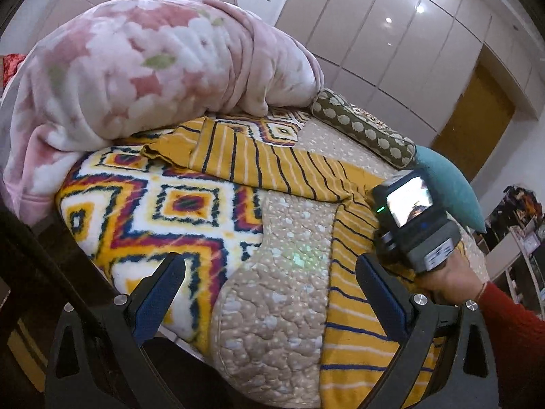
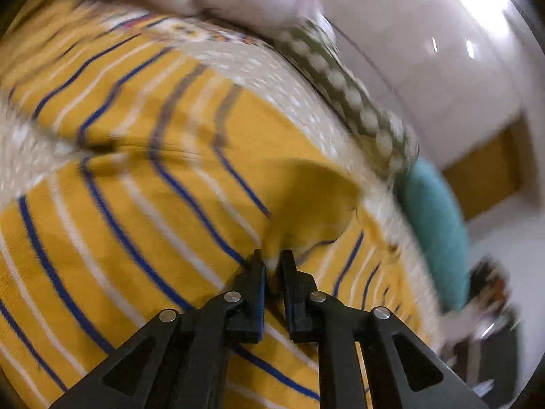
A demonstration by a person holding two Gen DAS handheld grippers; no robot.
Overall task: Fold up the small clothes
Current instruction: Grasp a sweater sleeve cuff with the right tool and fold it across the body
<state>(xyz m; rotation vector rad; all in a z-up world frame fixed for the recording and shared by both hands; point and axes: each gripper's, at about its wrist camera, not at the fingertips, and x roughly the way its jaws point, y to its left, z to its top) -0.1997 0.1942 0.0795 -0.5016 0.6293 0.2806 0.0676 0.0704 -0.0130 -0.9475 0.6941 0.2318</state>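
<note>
A yellow garment (image 1: 272, 167) with dark blue and white stripes lies spread over the bed, one part reaching back toward the pink blanket and one part (image 1: 354, 323) running to the near edge. My left gripper (image 1: 272, 289) hovers open above the beige quilt, with nothing between its blue pads (image 1: 160, 300). In the right wrist view my right gripper (image 2: 272, 264) is shut on a raised fold of the yellow garment (image 2: 306, 197) near its plain yellow edge. That view is blurred. A hand (image 1: 449, 279) in a red sleeve holds the right gripper's body (image 1: 415, 218) at the right.
A rolled pink floral blanket (image 1: 136, 68) fills the back of the bed. A colourful diamond-patterned fleece (image 1: 163, 204) and a beige quilt (image 1: 279, 300) cover the mattress. A spotted olive bolster (image 1: 361, 129) and a teal cushion (image 1: 449, 184) lie along the right. White wardrobe doors (image 1: 391, 44) stand behind.
</note>
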